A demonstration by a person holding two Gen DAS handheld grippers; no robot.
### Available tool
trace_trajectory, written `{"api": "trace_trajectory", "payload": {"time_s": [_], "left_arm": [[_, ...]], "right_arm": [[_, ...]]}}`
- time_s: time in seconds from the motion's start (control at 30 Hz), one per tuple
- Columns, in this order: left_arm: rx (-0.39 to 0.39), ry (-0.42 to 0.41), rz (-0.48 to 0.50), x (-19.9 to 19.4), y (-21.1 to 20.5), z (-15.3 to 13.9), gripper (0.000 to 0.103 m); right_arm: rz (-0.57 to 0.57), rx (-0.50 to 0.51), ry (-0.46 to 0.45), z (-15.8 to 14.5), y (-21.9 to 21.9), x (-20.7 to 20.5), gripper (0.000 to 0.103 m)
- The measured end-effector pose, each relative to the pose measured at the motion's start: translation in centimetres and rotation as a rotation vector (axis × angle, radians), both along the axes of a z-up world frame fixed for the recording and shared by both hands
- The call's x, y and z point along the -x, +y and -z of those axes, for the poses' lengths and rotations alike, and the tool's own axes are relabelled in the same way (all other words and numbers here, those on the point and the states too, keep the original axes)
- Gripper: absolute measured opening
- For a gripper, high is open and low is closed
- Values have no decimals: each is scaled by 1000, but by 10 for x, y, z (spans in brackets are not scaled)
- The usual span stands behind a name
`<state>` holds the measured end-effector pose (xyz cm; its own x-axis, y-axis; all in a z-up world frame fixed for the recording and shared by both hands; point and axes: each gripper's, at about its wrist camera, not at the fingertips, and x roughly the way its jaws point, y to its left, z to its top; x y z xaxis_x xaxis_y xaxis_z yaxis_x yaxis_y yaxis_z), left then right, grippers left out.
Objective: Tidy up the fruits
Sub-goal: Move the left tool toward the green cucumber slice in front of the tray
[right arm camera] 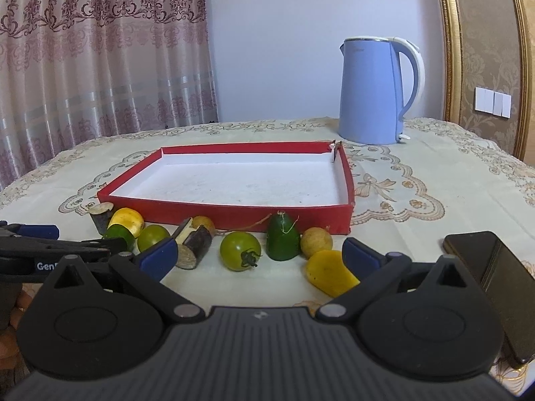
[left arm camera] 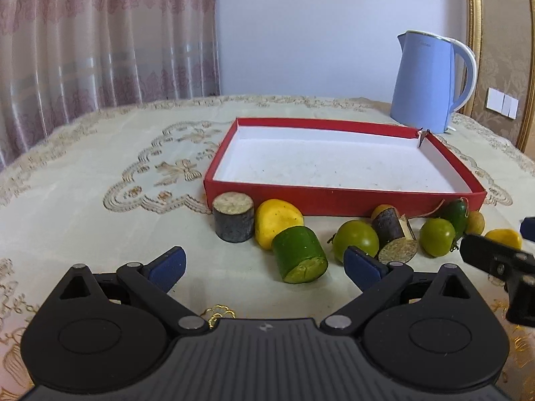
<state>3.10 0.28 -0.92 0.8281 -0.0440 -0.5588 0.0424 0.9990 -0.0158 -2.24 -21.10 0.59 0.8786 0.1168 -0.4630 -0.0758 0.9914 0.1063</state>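
A shallow red box (left arm camera: 337,200) (right arm camera: 234,212) with a white inside lies on the table, nothing in it. Fruit pieces line its near wall: a dark cylinder (left arm camera: 233,216), a yellow piece (left arm camera: 277,220), a green cucumber chunk (left arm camera: 300,254), two green tomatoes (left arm camera: 356,240) (right arm camera: 240,250), a dark chunk (right arm camera: 194,245), a green cone-shaped piece (right arm camera: 282,239), a tan round fruit (right arm camera: 316,241) and a yellow wedge (right arm camera: 329,272). My left gripper (left arm camera: 264,265) is open just short of the cucumber chunk. My right gripper (right arm camera: 257,255) is open, with the green tomato between its fingers' line.
A blue electric kettle (left arm camera: 428,82) (right arm camera: 376,90) stands behind the box at the back right. A dark phone (right arm camera: 495,280) lies on the table by my right gripper. The embroidered tablecloth (left arm camera: 117,173) covers the table; curtains hang at the back left.
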Motion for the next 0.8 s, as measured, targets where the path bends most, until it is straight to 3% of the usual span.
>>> {"api": "trace_trajectory", "payload": {"time_s": [0.33,0.6,0.8], "left_arm": [[35,45,-35,-14,4,5,101],[-49,28,-28,-15,-8,3,101],[-65,22,-23,-14,-10,3,101]], "right_arm": [[-10,1,10,2,1,-1,103],[-13,9,9,3,1,-2,103],[-13,11,5,3,1,-2,103]]}}
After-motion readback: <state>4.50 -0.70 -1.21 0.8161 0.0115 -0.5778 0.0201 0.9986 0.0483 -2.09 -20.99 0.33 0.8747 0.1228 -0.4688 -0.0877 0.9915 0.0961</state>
